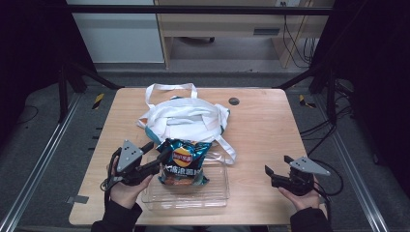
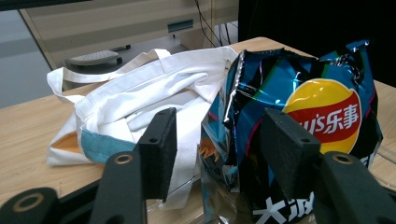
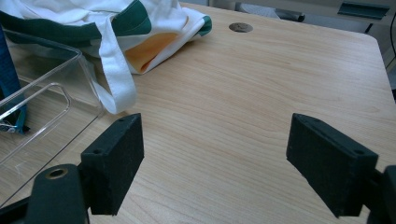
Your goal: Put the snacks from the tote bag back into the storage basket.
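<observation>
A blue crisp bag [image 1: 183, 162] with a yellow and red logo stands in a clear plastic tray [image 1: 212, 193] at the table's near middle. My left gripper [image 1: 157, 151] is at the bag's left upper edge. In the left gripper view its jaws [image 2: 217, 140] stand apart, with the crumpled edge of the crisp bag [image 2: 299, 102] between them and a gap at the left pad, so it is open. Over bare wood at the near right, my right gripper [image 1: 278, 164] is open, and nothing lies between its jaws [image 3: 215, 154].
A white tote bag [image 1: 186, 118] with teal trim lies crumpled behind the tray; one strap [image 3: 116, 79] trails past the tray's right end. A dark round hole [image 1: 234, 101] sits in the table's far right part. Metal rails and cables flank the table.
</observation>
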`<control>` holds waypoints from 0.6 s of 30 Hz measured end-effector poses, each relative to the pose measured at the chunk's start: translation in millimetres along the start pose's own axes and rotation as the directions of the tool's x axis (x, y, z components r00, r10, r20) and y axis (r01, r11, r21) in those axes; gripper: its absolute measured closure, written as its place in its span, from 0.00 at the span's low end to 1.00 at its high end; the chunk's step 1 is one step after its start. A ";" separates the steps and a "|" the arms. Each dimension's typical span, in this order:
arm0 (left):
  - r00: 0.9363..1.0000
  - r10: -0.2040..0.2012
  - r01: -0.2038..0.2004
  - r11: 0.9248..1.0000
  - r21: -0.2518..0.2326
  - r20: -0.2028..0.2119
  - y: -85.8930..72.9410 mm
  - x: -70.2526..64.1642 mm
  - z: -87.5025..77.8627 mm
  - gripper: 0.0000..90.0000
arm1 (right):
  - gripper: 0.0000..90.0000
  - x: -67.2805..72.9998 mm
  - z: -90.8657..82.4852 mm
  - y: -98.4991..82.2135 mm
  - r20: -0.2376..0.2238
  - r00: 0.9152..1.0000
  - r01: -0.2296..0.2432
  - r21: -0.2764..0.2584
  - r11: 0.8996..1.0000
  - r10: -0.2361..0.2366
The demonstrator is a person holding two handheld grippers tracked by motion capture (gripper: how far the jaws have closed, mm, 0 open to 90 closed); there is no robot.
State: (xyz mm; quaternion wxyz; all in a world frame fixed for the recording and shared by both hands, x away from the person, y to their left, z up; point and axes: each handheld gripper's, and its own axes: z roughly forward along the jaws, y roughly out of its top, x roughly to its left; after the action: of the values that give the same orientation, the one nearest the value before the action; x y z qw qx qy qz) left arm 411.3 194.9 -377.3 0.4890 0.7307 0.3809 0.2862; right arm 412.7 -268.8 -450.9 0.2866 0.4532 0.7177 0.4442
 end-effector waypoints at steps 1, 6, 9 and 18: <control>1.000 0.003 -0.003 1.000 0.002 0.001 -0.2 0.1 -0.1 0.49 | 0.21 -0.1 -0.1 0.0 0.002 1.000 0.001 -0.001 1.000 -0.001; 1.000 0.008 -0.008 1.000 0.009 0.009 -5.5 3.5 -6.0 0.43 | 0.21 0.1 -0.4 0.0 0.001 1.000 -0.001 -0.005 1.000 0.001; 1.000 0.009 -0.009 1.000 0.011 0.013 -13.7 8.8 -11.9 0.41 | 0.21 0.2 -0.2 -0.1 0.001 1.000 -0.001 -0.001 1.000 0.001; 1.000 -0.001 0.001 0.999 0.034 0.014 -31.1 23.1 -19.0 0.37 | 0.21 0.0 -0.1 -0.2 0.002 1.000 0.000 0.000 1.000 0.000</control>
State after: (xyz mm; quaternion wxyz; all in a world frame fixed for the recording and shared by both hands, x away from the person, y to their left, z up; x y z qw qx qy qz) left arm 400.3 230.8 -398.5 0.4794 0.7406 0.3825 0.2744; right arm 412.6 -268.9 -451.0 0.2875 0.4536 0.7174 0.4438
